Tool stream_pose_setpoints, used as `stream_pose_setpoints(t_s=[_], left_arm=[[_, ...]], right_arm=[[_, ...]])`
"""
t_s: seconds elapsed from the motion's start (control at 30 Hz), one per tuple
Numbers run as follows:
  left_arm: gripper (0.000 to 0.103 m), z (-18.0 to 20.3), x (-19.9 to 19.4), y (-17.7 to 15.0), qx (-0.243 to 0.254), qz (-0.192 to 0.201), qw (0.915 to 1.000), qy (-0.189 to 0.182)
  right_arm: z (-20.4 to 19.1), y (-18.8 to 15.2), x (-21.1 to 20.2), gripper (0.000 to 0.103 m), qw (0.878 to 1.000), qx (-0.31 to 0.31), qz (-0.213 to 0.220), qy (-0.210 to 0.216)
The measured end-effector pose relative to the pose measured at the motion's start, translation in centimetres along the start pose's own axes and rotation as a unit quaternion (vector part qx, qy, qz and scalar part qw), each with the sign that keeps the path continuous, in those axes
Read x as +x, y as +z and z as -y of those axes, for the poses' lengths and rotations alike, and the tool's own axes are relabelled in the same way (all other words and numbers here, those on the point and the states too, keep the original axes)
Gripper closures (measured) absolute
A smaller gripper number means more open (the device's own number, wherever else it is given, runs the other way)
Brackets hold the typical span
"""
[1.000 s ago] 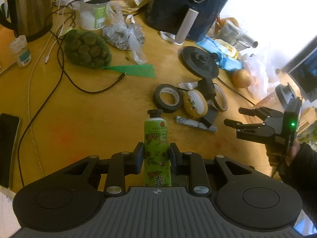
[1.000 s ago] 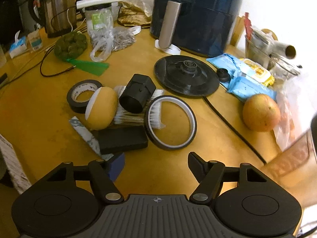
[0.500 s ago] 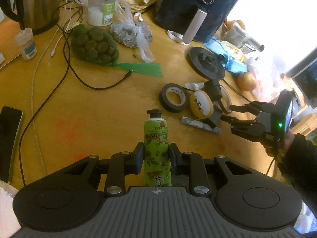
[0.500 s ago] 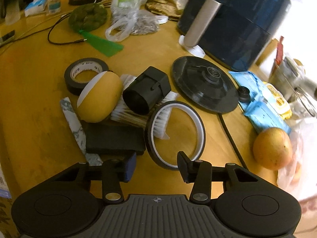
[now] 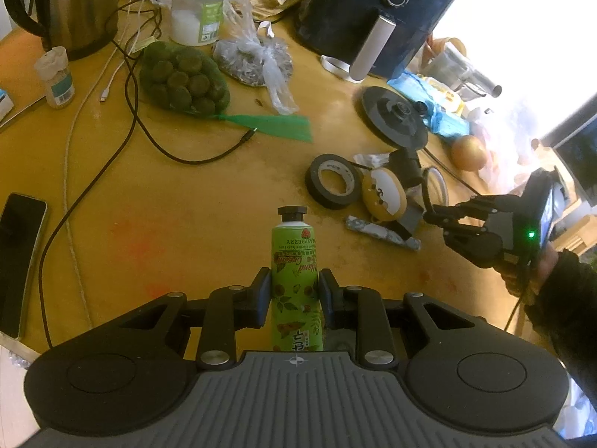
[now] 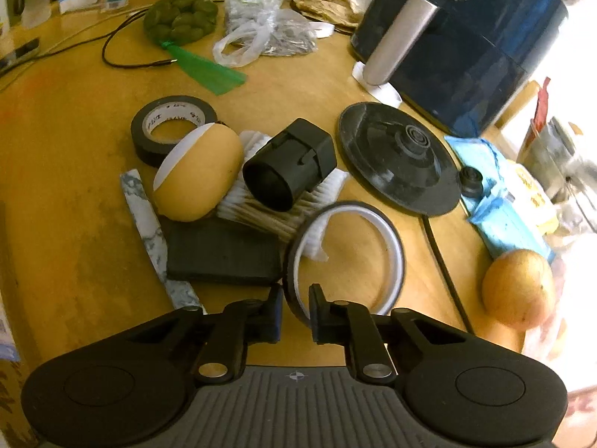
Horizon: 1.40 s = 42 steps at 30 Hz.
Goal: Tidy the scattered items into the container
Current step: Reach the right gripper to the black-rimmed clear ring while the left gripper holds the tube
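Cluttered wooden table [image 5: 209,201], bright window [image 5: 522,37] behind.

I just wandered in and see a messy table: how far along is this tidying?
Early days. No container is in view. The left gripper holds a green hand cream tube; the right gripper has pinched the thin black ring. Left: tape roll, yellow sponge, black cylinder, black block.

Air fryer [image 5: 377,11], kettle [image 5: 63,3] — perhaps phone [image 5: 18,261]

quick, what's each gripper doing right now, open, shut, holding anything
Left gripper: shut on the green hand cream tube, held upright.
Right gripper: shut on the near rim of the thin black ring.
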<state>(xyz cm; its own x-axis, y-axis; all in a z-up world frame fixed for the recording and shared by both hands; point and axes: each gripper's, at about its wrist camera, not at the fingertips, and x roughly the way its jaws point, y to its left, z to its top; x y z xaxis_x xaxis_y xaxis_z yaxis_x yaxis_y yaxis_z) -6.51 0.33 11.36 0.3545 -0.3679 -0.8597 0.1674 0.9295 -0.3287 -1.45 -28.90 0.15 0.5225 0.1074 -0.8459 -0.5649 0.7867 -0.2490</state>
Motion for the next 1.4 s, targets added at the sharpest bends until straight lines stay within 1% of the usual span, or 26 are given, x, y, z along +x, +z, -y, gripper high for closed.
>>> stream_pose_setpoints(t_s=[0.13,0.23,0.27,0.37,0.5,0.6,0.7,0.77,0.87,0.9,0.93,0.97,1.0,1.03,1.1,1.2,1.4], left_arm=[[0.076,0.1,0.0,0.0,0.002,-0.001,1.0,-0.001],[0.076,0.2,0.0,0.0,0.004,-0.002,1.0,-0.002],[0.076,0.2,0.1,0.0,0.004,-0.002,1.0,-0.002],[0.076,0.4,0.1,-0.1,0.006,-0.003,1.0,-0.003],[0.076,0.6,0.1,-0.3,0.008,-0.004,0.9999,-0.004],[0.076,0.7,0.3,-0.3,0.01,-0.005,0.9999,-0.004],[0.076,0.8,0.3,-0.3,0.011,-0.006,0.9999,-0.005],[0.076,0.8,0.3,-0.3,0.012,-0.005,0.9999,-0.005],[0.076,0.9,0.3,-0.3,0.012,-0.006,0.9999,-0.004],[0.076,0.9,0.3,-0.3,0.012,-0.006,0.9999,-0.004],[0.076,0.9,0.3,-0.3,0.012,-0.006,0.9999,-0.004],[0.076,0.9,0.3,-0.3,0.011,-0.006,0.9999,-0.004],[0.076,1.0,0.3,-0.3,0.012,-0.006,0.9999,-0.004],[0.076,1.0,0.3,-0.3,0.012,-0.006,0.9999,-0.004],[0.076,1.0,0.3,-0.3,0.013,-0.006,0.9999,-0.005],[0.076,1.1,0.4,-0.4,0.014,-0.007,0.9999,-0.005],[0.076,1.3,0.4,-0.4,0.015,-0.009,0.9998,-0.004]], right_arm=[[0.1,-0.2,-0.5,0.093,0.999,0.04,-0.004,0.007],[0.7,-0.4,-0.7,0.094,0.994,0.102,-0.017,0.016],[1.1,-0.5,-0.8,0.094,0.991,0.13,-0.021,0.019],[2.1,-1.2,-0.9,0.095,0.975,0.217,-0.033,0.035],[2.4,-2.2,-1.1,0.095,0.959,0.276,-0.04,0.042],[2.7,-3.1,-1.1,0.095,0.947,0.314,-0.038,0.051],[2.8,-3.8,-1.0,0.095,0.94,0.335,-0.026,0.053],[2.8,-4.2,-1.1,0.094,0.939,0.339,-0.018,0.054],[2.9,-4.5,-1.6,0.093,0.942,0.331,-0.001,0.052],[2.9,-4.6,-1.8,0.085,0.944,0.327,0.005,0.052],[2.9,-4.7,-2.0,0.066,0.945,0.323,0.009,0.048],[3.0,-4.7,-2.2,0.052,0.947,0.318,0.014,0.04],[3.0,-4.7,-2.4,0.023,0.95,0.312,0.021,0.026],[3.0,-4.8,-2.6,0.007,0.952,0.305,0.029,0.013],[3.1,-4.9,-2.8,0.004,0.957,0.288,0.04,-0.006],[3.4,-5.2,-2.0,0.0,0.961,0.274,0.025,-0.023],[3.9,-5.9,-0.5,0.0,0.963,0.269,0.02,-0.011]])
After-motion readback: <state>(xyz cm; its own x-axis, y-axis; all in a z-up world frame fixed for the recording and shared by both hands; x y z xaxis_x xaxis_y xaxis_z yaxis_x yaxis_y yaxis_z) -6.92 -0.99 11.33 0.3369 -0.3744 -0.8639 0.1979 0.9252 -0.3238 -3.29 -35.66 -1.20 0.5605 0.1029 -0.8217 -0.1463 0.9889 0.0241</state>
